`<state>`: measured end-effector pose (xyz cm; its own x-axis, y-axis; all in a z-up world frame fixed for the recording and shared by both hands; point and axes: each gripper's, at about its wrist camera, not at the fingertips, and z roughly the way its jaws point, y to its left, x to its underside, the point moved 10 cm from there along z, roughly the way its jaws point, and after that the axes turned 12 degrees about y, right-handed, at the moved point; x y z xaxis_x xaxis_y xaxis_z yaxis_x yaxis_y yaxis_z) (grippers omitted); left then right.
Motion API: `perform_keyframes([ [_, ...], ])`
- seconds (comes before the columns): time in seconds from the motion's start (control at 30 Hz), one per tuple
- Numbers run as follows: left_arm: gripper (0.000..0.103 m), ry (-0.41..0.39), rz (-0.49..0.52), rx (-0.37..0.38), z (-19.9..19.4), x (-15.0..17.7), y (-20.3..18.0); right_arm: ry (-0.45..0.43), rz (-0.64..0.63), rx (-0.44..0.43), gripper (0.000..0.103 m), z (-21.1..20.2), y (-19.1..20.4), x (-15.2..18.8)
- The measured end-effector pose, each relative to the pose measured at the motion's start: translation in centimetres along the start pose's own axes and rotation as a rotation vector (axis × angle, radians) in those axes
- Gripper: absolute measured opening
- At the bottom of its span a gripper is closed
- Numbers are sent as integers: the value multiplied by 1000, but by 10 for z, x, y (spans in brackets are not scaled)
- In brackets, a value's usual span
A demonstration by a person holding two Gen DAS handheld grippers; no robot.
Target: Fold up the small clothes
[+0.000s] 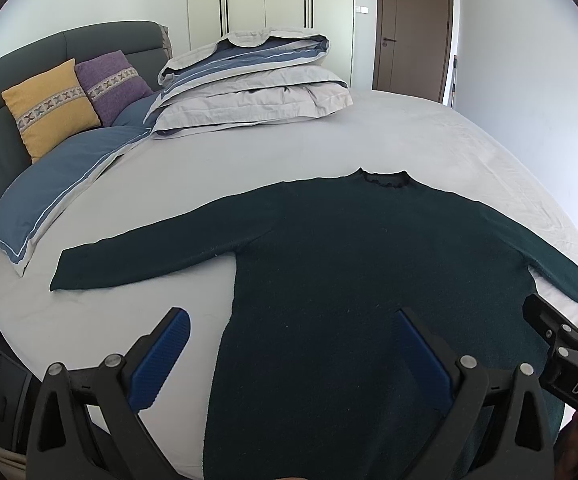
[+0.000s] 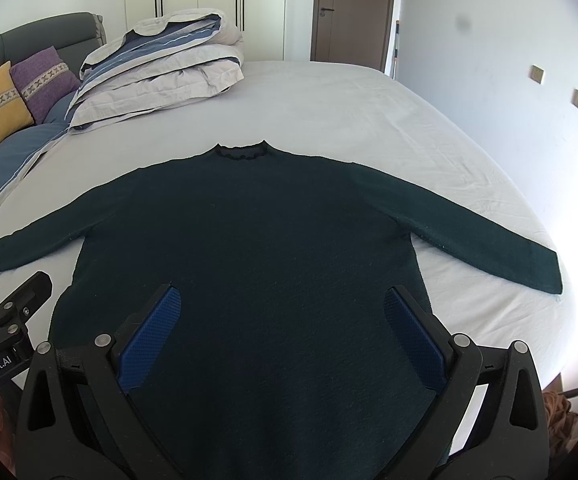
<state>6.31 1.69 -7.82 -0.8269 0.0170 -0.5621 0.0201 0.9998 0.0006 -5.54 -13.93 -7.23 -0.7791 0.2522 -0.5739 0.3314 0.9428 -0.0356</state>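
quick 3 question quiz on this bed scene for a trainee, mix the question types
1. True or false: the sweater lies flat on the bed with both sleeves spread out.
2. Which cushion sits nearer the left edge of the left wrist view: A yellow, B purple, C grey?
3. Fill in: the left gripper and right gripper are both ____, holding nothing.

Key: 1 true; 2 A; 3 open

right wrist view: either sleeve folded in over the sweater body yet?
No. Both sleeves of the sweater lie spread flat on the bed sheet, and the right gripper hovers open.
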Motion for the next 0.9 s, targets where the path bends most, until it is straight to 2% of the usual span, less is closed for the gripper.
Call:
perform_keyframes([
  [0.9, 103, 3, 0, -3, 1, 2, 0, 5, -3, -3, 103, 4, 2, -1],
])
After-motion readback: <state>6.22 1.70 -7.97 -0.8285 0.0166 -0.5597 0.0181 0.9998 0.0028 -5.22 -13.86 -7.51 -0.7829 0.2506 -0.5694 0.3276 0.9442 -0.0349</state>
